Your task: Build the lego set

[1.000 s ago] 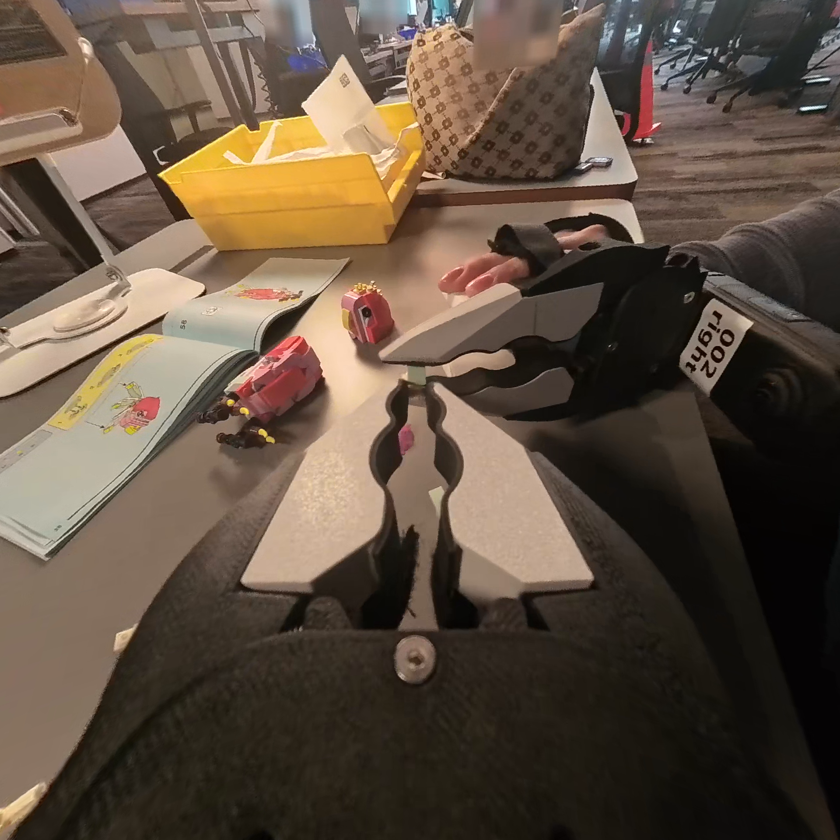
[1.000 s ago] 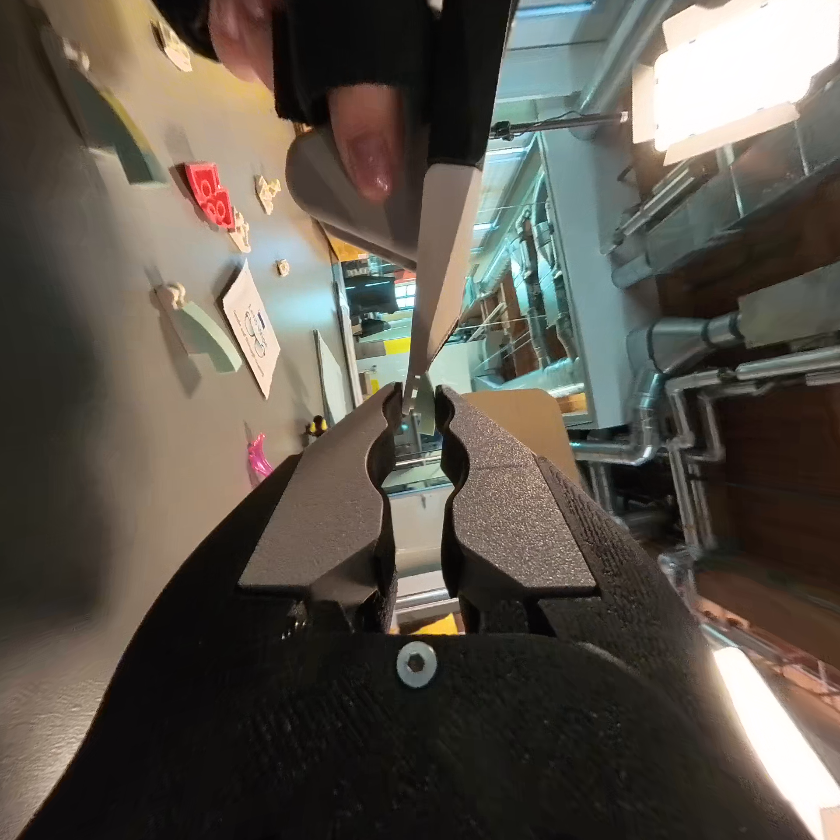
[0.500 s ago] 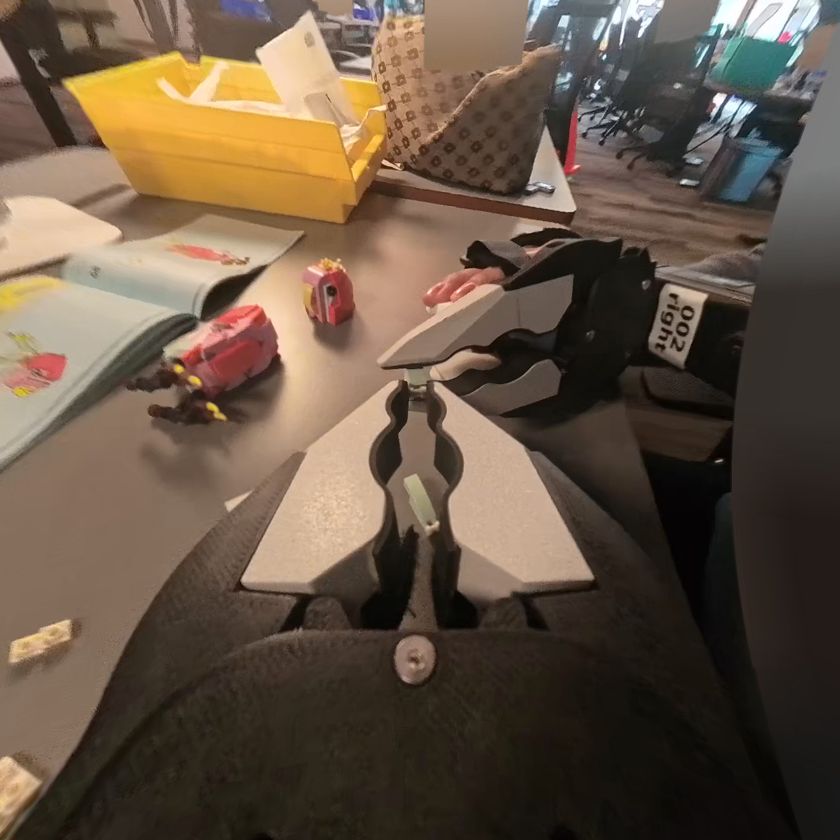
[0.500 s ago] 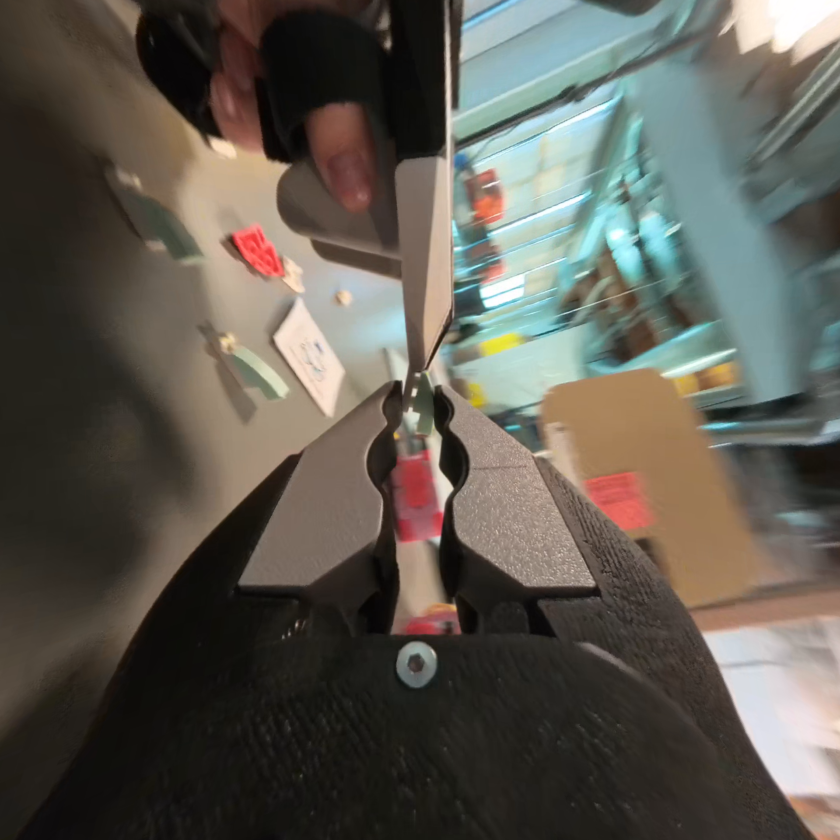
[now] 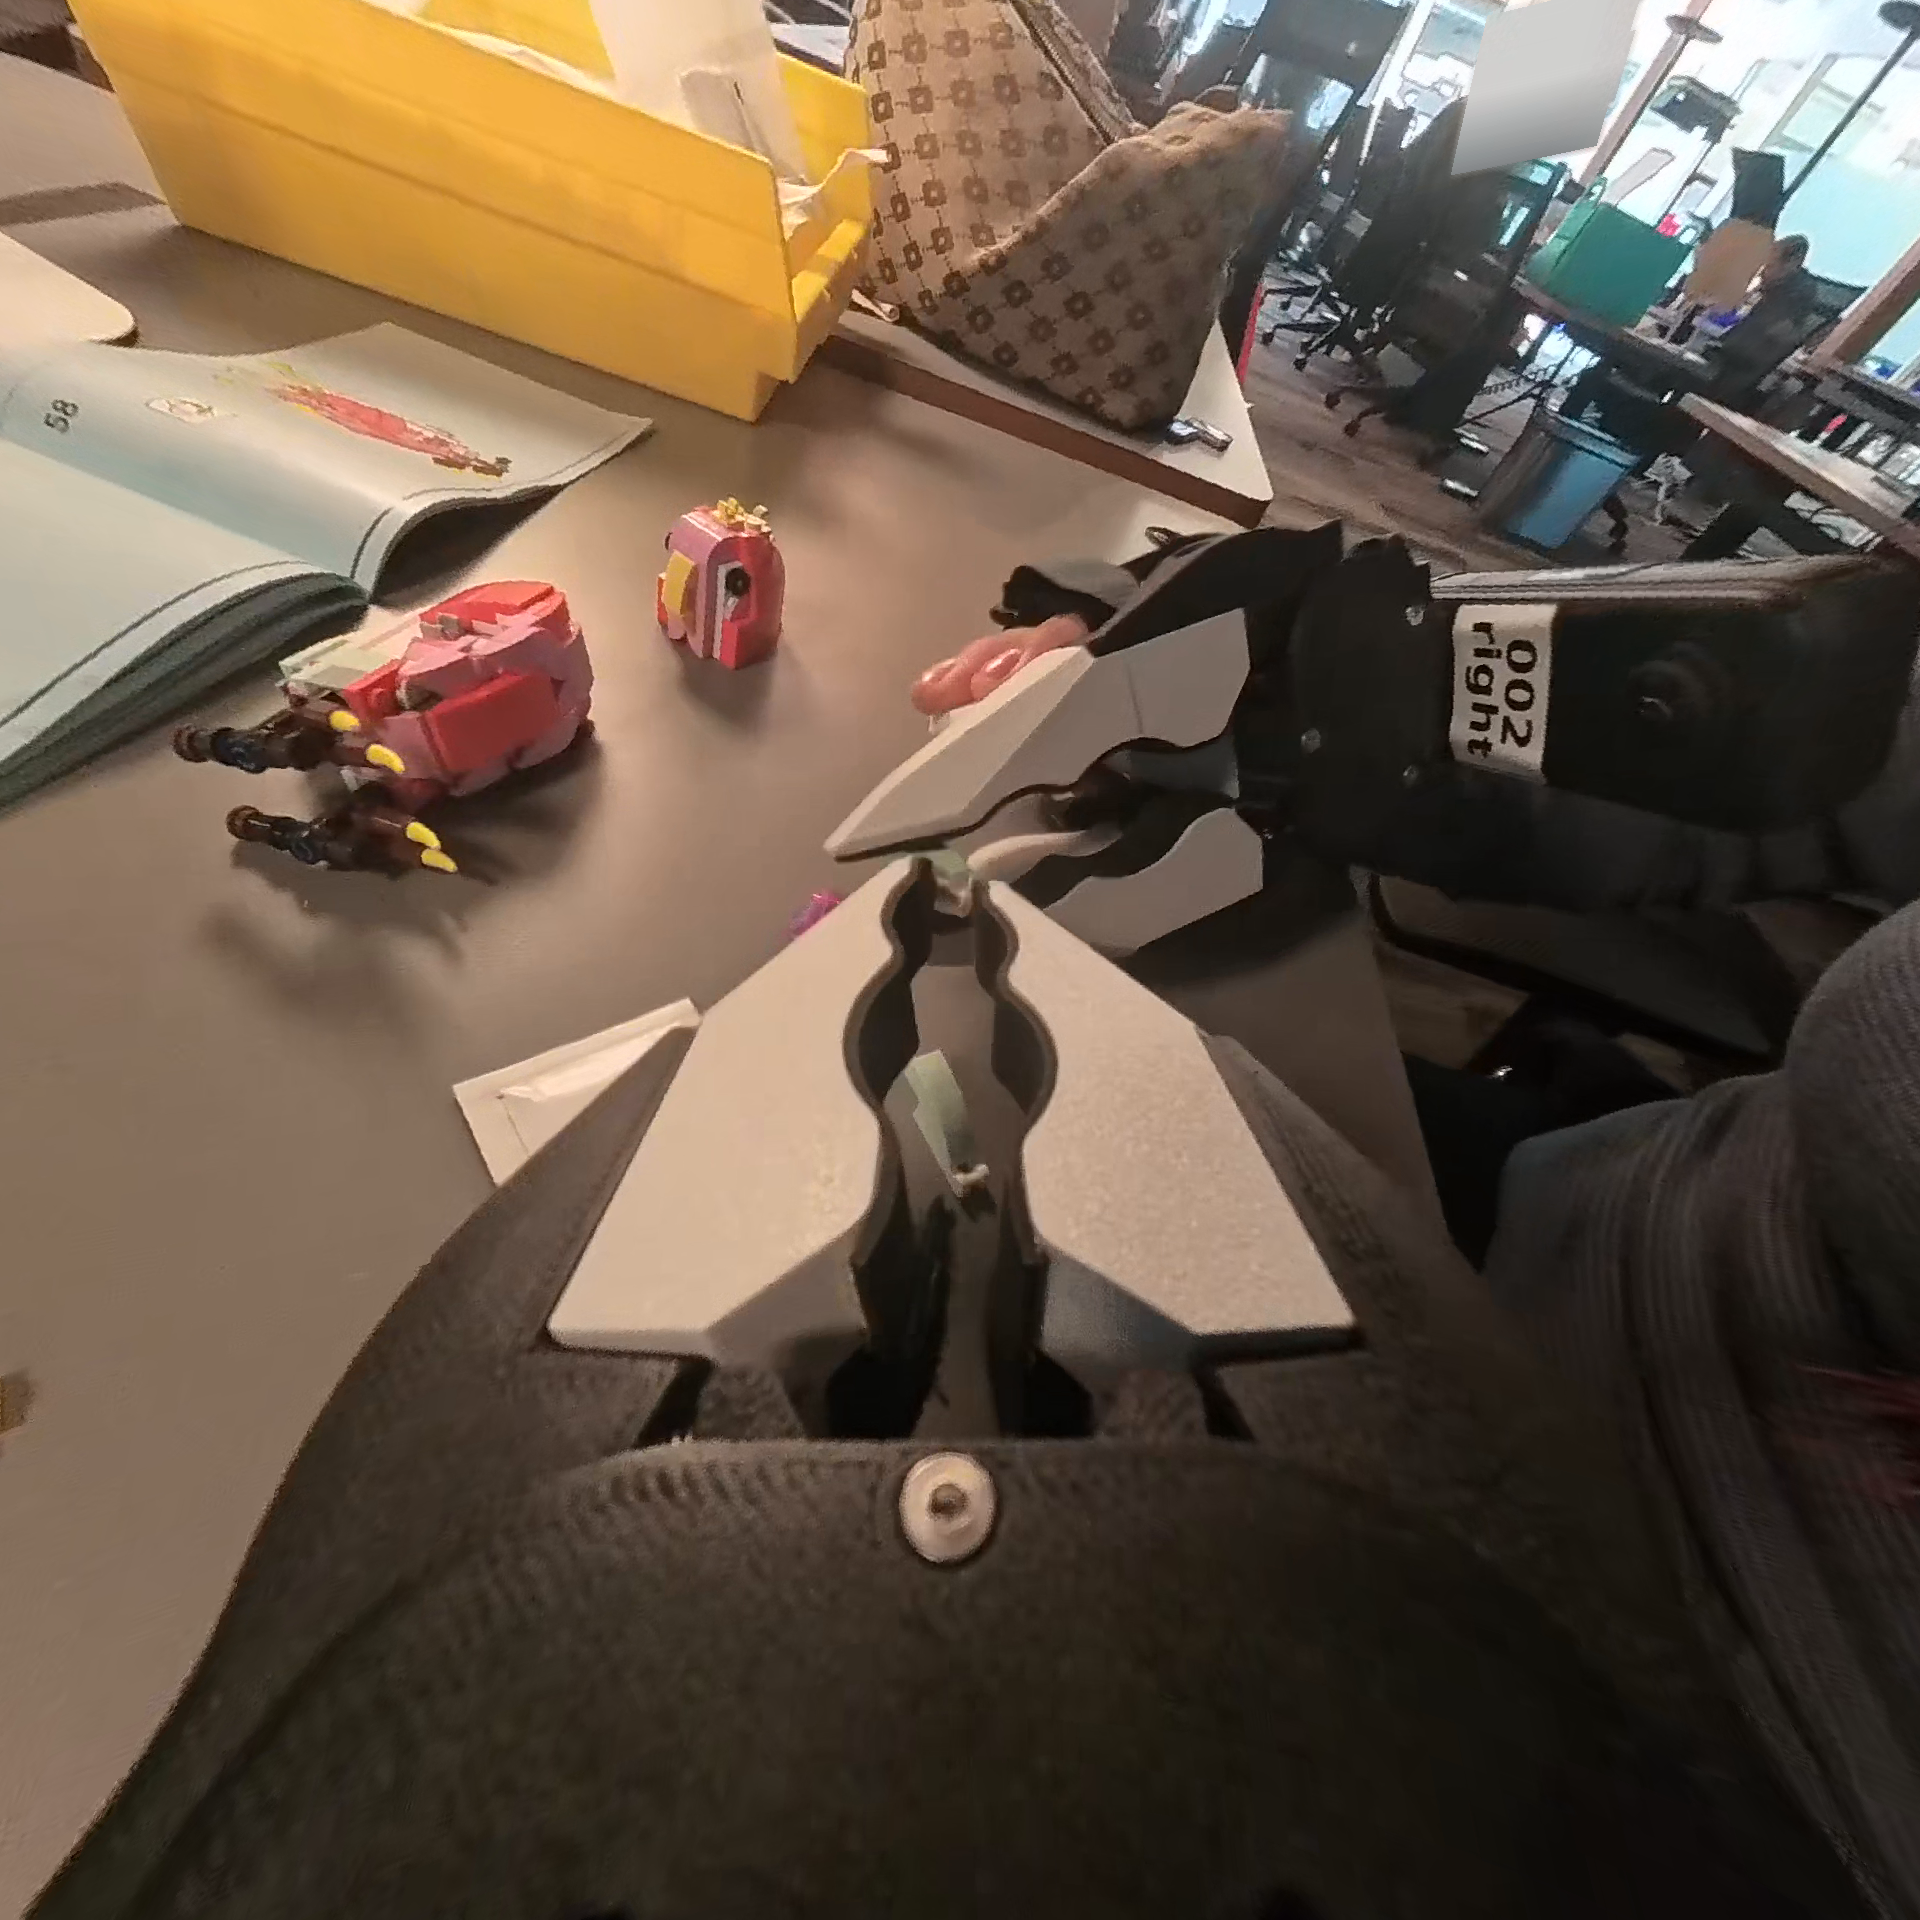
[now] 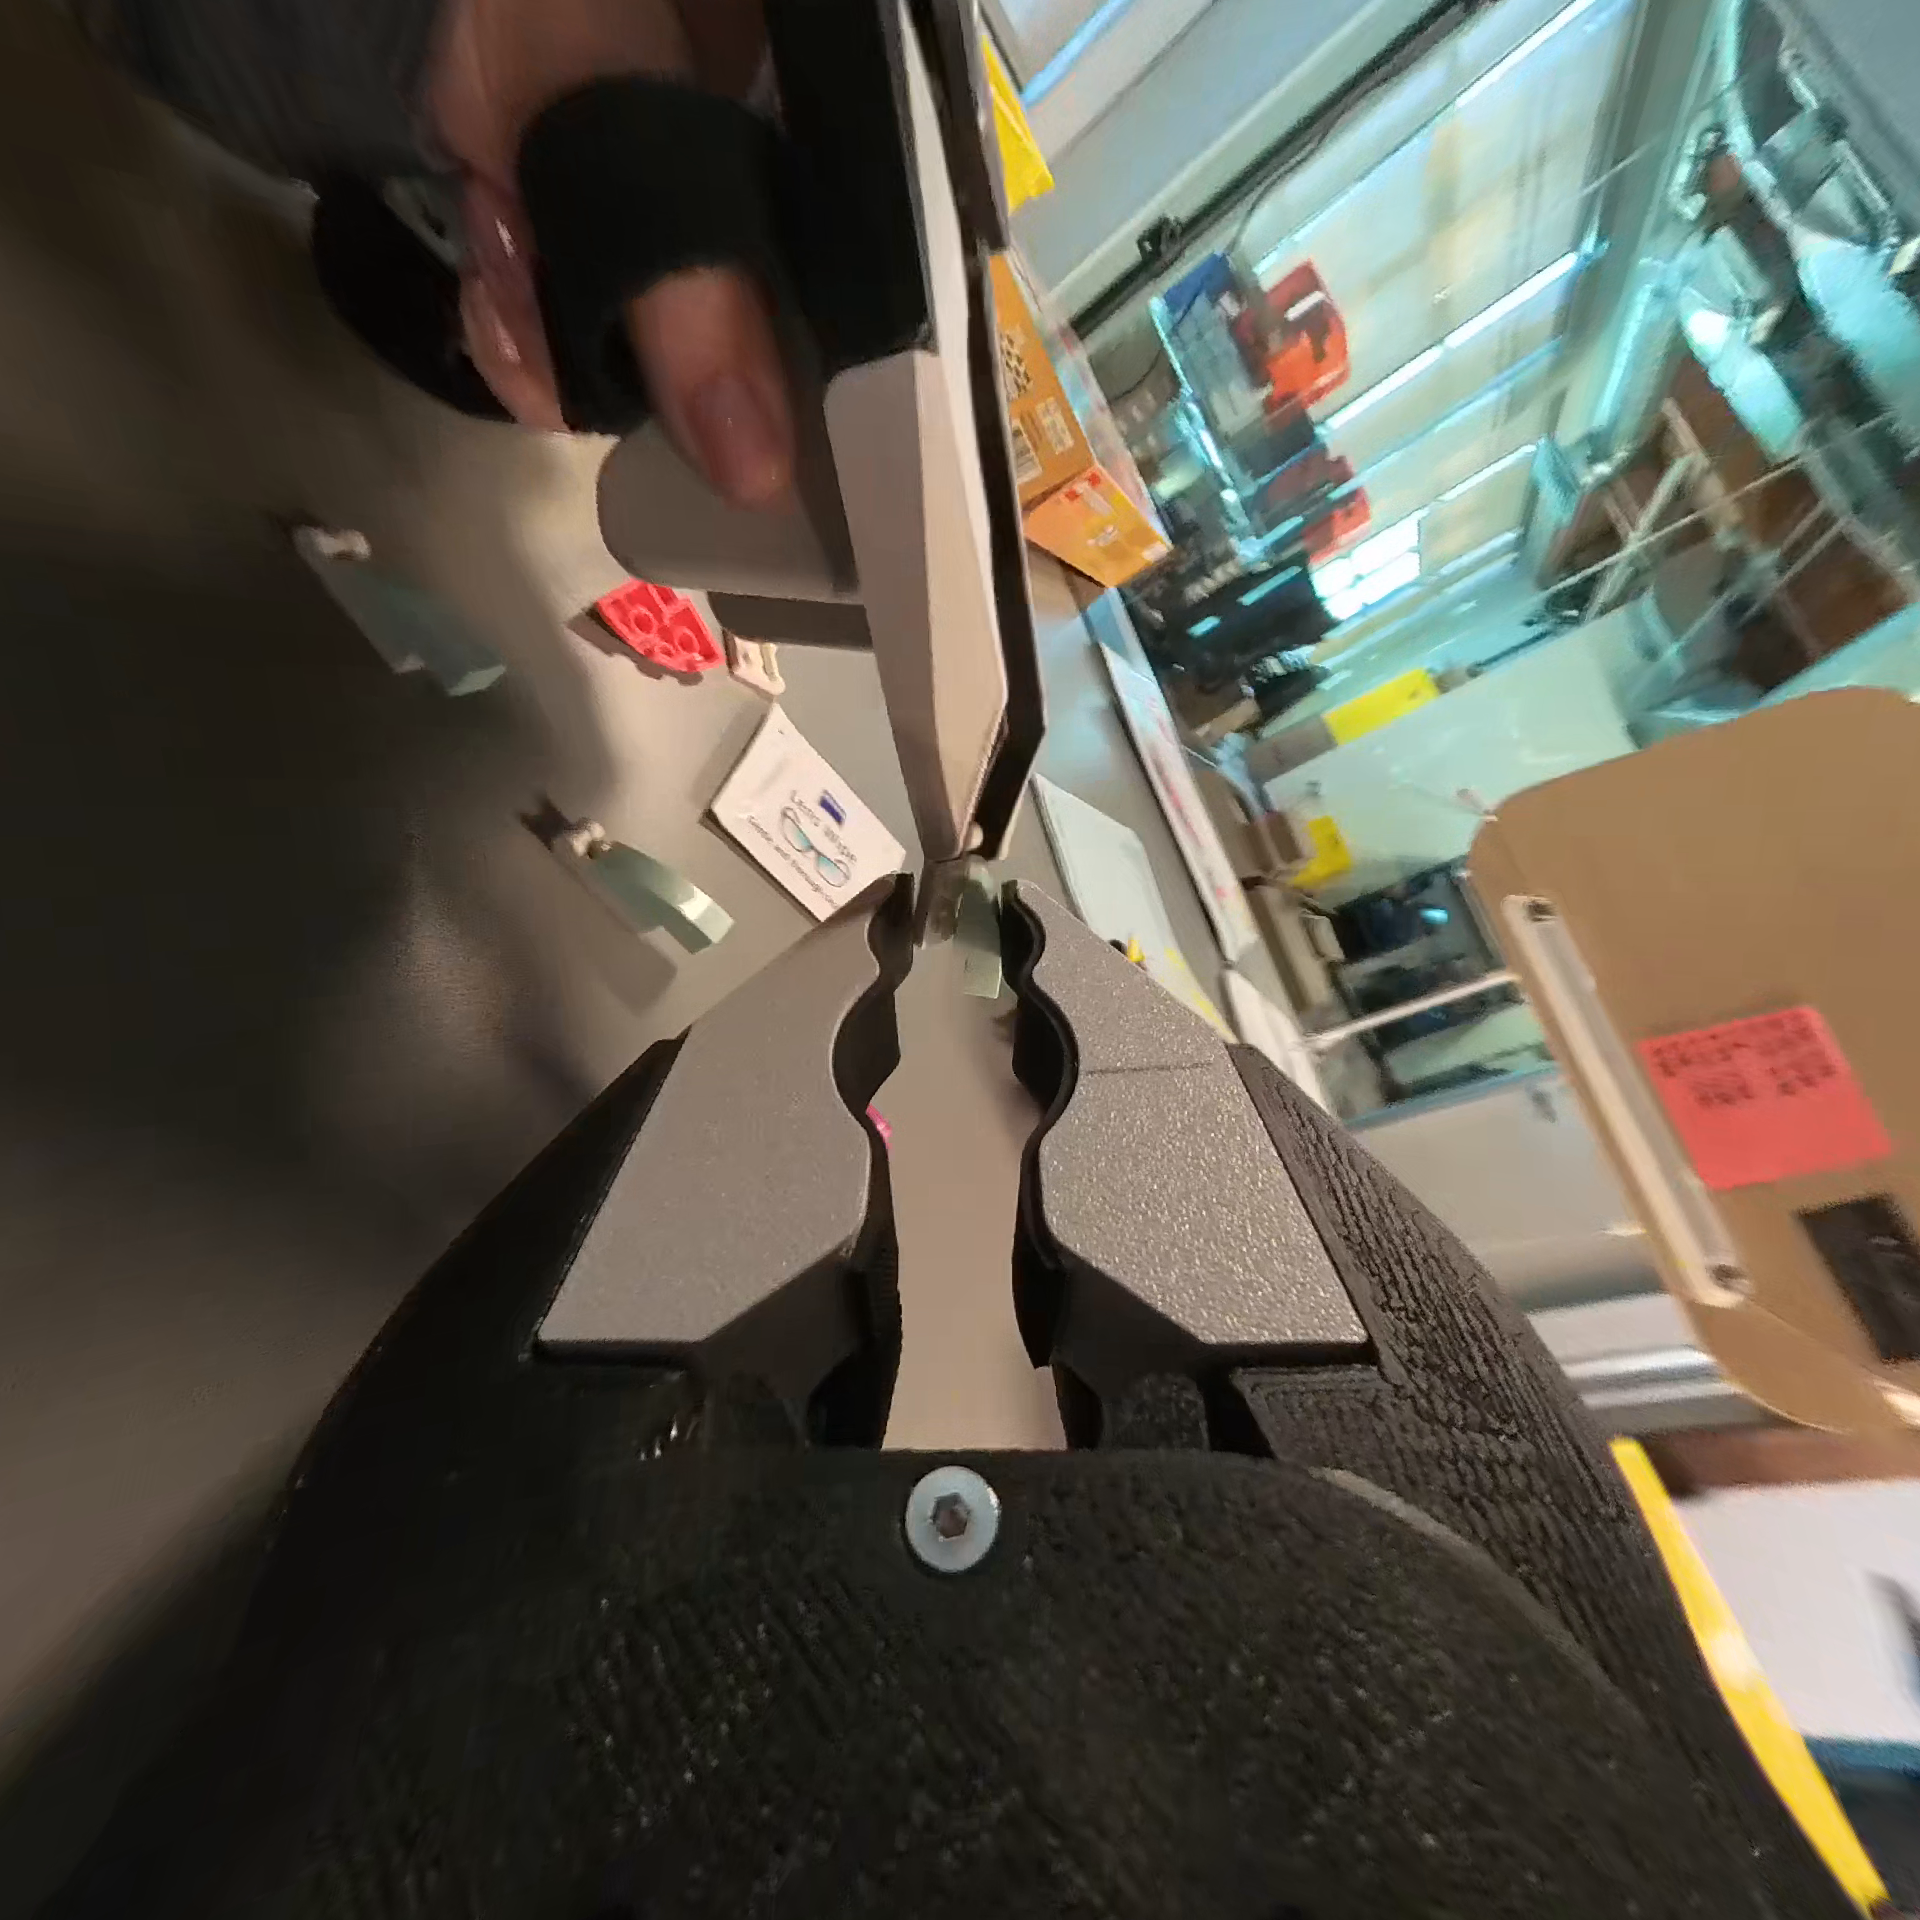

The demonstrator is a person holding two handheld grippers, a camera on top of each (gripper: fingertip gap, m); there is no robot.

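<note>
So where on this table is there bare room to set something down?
Bare tabletop lies nearest the camera, between the red brick model and the white packet. Another patch sits between the small pink figure and the yellow bin. It is crowded where both tongs meet.

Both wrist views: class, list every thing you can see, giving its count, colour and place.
Storage bin: one, yellow, far left of table.
Cushion: one, brown patterned, beside the bin.
Booklet: one, pale blue, open, left.
Brick creature: one, red and pink, near booklet.
Small brick figure: one, pink, mid-table.
Loose curved pieces: two, pale green, on table.
Wedge brick: one, red.
Sachet: one, white.
Small piece: one, pale green, between both tips.
Left gripper: jaws pinch it.
Right gripper: jaws around it.
</note>
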